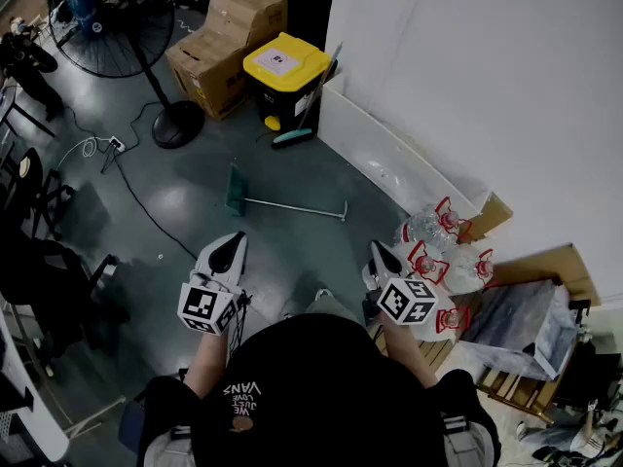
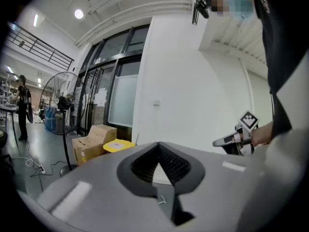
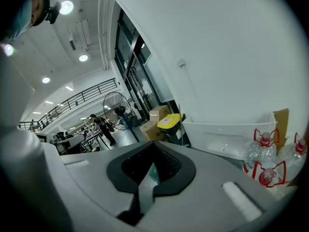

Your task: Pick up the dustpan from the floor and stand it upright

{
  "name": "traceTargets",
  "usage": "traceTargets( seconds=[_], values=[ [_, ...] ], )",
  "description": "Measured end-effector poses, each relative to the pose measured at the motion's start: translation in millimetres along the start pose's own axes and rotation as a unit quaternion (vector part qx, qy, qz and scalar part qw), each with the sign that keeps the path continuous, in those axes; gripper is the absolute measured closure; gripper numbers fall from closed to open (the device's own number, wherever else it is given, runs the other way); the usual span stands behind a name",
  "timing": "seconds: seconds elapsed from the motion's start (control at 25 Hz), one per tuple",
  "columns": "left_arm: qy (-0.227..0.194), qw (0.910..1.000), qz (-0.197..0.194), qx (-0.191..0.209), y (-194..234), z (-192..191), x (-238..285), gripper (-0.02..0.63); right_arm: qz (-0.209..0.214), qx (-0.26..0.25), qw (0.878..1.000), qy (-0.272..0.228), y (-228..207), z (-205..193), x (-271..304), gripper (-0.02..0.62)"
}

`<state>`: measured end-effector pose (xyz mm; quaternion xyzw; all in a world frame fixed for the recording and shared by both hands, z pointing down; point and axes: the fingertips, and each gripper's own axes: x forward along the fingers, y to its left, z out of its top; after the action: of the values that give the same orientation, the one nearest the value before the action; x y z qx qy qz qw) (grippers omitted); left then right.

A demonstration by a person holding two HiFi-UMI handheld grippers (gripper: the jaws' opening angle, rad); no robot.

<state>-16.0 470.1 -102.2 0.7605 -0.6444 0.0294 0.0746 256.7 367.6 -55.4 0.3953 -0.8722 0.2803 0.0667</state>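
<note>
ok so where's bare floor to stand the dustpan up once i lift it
Bare floor lies on the near side of the dustpan, and left of it as far as the cable. Crowded: the water bottles at right, the yellow bin and boxes beyond.

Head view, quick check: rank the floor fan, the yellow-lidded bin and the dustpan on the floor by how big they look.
1. floor fan, largest.
2. yellow-lidded bin.
3. dustpan, smallest: its handle is about as long as the bin is wide, but thin.
</note>
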Motion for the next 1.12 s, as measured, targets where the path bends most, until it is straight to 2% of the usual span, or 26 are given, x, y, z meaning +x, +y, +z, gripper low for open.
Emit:
traceTargets(
  seconds=[0.36, 0.6, 0.72, 0.8, 0.92, 1.04, 1.12],
  values=[
    [-0.004, 0.9999, -0.011, -0.002, 8, -7, 13, 0.552, -0.007, 0.008, 1.000, -0.014, -2, 1, 15, 0.594],
    [0.016, 0.9995, -0.026, -0.002, 12, -22, 58, 0.552, -0.016, 0.003, 1.000, -0.015, -31, 11, 52, 0.592],
    [0.037, 0.9982, -0.047, -0.006, 13, -36, 96, 0.548, -0.039, 0.005, 0.999, 0.008, -60, 9, 84, 0.573],
    [0.051, 0.9969, -0.059, -0.006, 14, -45, 124, 0.546, -0.052, 0.008, 0.998, 0.032, -82, 7, 107, 0.506],
    [0.077, 0.9941, -0.076, -0.004, 18, -57, 171, 0.540, -0.067, 0.014, 0.996, 0.062, -112, 9, 144, 0.480],
    [0.112, 0.9899, -0.086, -0.013, 15, -73, 203, 0.500, -0.073, 0.022, 0.993, 0.088, -139, 8, 163, 0.480],
    [0.133, 0.9861, -0.099, -0.005, 7, -78, 220, 0.499, -0.076, 0.034, 0.991, 0.105, -154, 4, 167, 0.480]
  ],
)
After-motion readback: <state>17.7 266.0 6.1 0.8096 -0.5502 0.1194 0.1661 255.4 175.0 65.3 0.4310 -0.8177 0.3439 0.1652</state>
